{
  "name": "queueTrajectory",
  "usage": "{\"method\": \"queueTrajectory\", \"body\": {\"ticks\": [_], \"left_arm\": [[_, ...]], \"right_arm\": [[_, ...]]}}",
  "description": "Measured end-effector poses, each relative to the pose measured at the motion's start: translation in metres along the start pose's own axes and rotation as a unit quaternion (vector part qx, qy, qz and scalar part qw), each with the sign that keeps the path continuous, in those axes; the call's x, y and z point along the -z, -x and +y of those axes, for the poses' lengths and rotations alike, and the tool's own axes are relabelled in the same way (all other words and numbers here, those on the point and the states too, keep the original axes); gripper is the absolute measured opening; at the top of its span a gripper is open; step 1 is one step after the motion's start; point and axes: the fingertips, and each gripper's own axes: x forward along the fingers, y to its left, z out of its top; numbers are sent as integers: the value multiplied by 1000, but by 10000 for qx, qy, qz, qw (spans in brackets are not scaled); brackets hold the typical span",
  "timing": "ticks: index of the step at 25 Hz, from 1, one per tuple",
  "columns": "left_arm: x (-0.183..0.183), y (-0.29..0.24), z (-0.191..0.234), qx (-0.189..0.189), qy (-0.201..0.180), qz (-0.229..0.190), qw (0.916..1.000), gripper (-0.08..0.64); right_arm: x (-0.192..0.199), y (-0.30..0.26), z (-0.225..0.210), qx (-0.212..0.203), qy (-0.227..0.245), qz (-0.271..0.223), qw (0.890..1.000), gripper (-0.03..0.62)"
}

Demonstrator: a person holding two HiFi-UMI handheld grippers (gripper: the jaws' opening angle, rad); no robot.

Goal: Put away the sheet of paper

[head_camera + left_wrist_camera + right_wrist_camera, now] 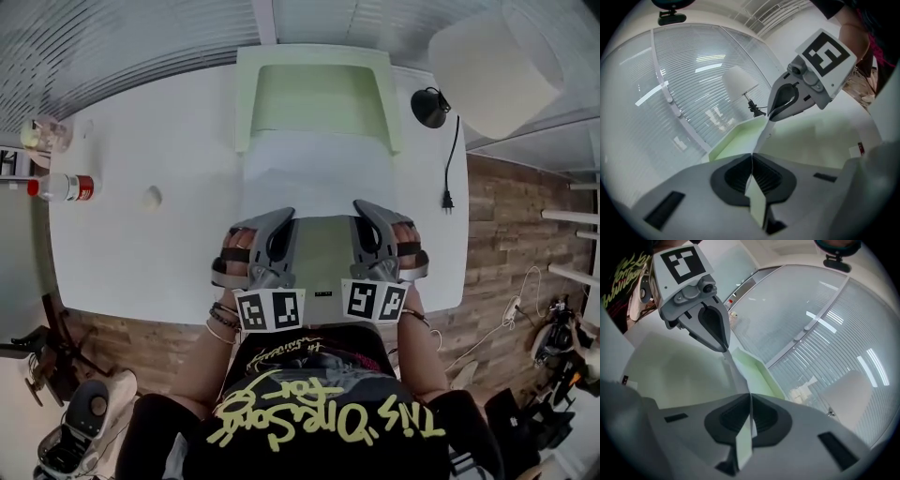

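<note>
White table (141, 253) from the head view, and only up here do we get the full layout: sheet of paper (314, 173) running from the green tray (246, 94) at the far side back toward the near edge, bottle (61, 187) far left, lamp (492, 66) far right. Over to the gripper views for the grip: left gripper (751, 161) clamped on the sheet's near edge, right gripper (750, 401) likewise, paper squeezed between the pads. Tray's far half shows bare green, and the sheet's far end lies in its open near mouth.

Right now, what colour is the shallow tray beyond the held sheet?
Pale green; the shallow tray shows best in the head view.
</note>
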Motion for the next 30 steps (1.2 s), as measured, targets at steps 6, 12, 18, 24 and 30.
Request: {"method": "queueTrajectory", "body": {"ticks": [6,12,18,24,30], "left_arm": [[3,-3,-1,-55,68,125,9999,9],[5,-11,4,-182,90,228,9995,9],[4,-19,7,-247,84,273,9993,9],[8,-23,7,-260,70,331,9991,9],[9,-28,11,-326,35,375,9988,9]], "right_arm": [[1,-4,2,-181,22,-86,9998,9],[4,-12,1,-308,116,-166,9993,8],[9,-18,1,-392,129,-178,9990,9],[10,-22,0,-399,68,-215,9989,8],[10,-27,-1,-425,48,-254,9988,8]]}}
